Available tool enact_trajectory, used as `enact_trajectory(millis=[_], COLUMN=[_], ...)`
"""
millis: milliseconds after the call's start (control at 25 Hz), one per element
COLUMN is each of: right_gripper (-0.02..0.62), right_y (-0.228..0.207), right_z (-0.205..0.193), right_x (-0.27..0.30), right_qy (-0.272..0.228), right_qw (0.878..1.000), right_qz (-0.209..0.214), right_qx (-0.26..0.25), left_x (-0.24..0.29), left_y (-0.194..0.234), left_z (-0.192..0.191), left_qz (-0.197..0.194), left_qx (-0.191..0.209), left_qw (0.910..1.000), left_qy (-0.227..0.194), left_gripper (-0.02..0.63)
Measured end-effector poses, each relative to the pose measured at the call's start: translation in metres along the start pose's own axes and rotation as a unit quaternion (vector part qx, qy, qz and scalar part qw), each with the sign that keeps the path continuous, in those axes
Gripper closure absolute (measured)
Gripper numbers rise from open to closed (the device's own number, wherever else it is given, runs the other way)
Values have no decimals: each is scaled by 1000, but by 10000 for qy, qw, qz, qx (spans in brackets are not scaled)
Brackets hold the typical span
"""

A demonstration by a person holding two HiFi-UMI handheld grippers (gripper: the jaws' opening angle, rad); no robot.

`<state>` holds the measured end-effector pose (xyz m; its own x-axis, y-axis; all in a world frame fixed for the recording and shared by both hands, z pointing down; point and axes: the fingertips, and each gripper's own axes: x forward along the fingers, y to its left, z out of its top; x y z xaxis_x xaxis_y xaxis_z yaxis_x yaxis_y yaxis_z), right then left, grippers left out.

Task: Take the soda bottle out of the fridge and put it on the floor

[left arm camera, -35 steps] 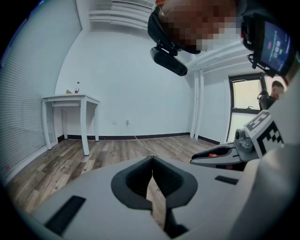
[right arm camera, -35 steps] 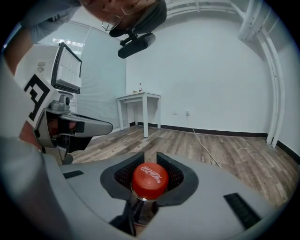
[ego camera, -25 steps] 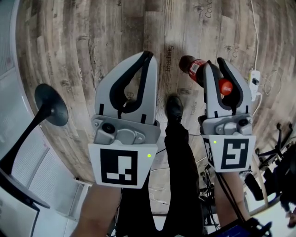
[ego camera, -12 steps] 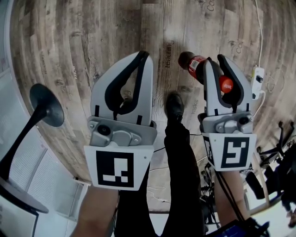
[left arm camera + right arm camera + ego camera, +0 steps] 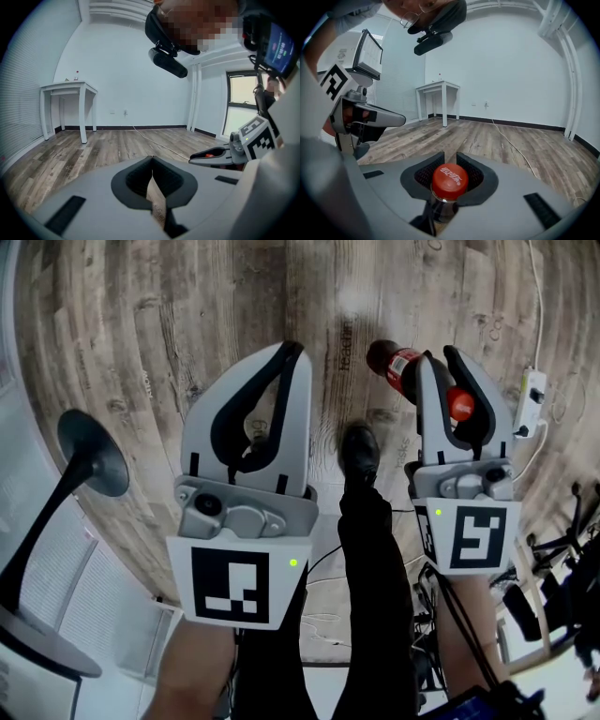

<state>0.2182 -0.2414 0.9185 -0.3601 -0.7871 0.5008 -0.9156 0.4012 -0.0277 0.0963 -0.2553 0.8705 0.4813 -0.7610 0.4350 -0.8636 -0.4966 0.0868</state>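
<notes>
Wood-plank floor under both tongs; no fridge in any view. Soda bottle in right tongs, clamped at the neck just under the red cap. Pads closed narrow on the neck, cap on the near side of the pads, dark body hanging past the tips toward the floor, tilted off toward the left tongs' side. Neck grip judged deliberate: flare under the cap as a stop against sliding through.

Left tongs pressed together, nothing between, only a sliver of floor visible behind the pads. Held beside the right tongs, well apart from the bottle; judged idle and kept clear of the set-down.

Dark shoe and trouser leg between the two tongs, nearer than the bottle. White power strip with cable on the floor just outside the right tongs.

Stage judged: removal from fridge done, lowering to floor in hand, base not seen touching the planks.

Next move judged: bring body upright, lower until base flat on planks, only then part the pads.

Risk: tilted base at contact, tall narrow bottle prone to tipping; cable near the landing spot.
</notes>
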Motion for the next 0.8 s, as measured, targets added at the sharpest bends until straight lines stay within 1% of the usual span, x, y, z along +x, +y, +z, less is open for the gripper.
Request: enact_trajectory(millis=[240, 440, 720, 800], right_gripper=[502, 503, 503, 503], right_y=[1, 10, 16, 18], right_z=[-20, -37, -59, -70], right_x=[5, 15, 28, 29], right_qy=[80, 172, 157, 240], right_qw=[10000, 9998, 9998, 9997], right_qz=[-10, -5, -61, -42], right_qx=[-15, -37, -77, -88], left_x=[2, -1, -5, -6], left_y=[-2, 6, 10, 10], left_z=[-12, -28, -49, -55], left_qz=[-43, -45, -57, -67], left_qx=[4, -6, -21, -24], left_qw=[10000, 9999, 9998, 9998], left_qy=[51, 127, 191, 204], left_gripper=[589, 590, 589, 589])
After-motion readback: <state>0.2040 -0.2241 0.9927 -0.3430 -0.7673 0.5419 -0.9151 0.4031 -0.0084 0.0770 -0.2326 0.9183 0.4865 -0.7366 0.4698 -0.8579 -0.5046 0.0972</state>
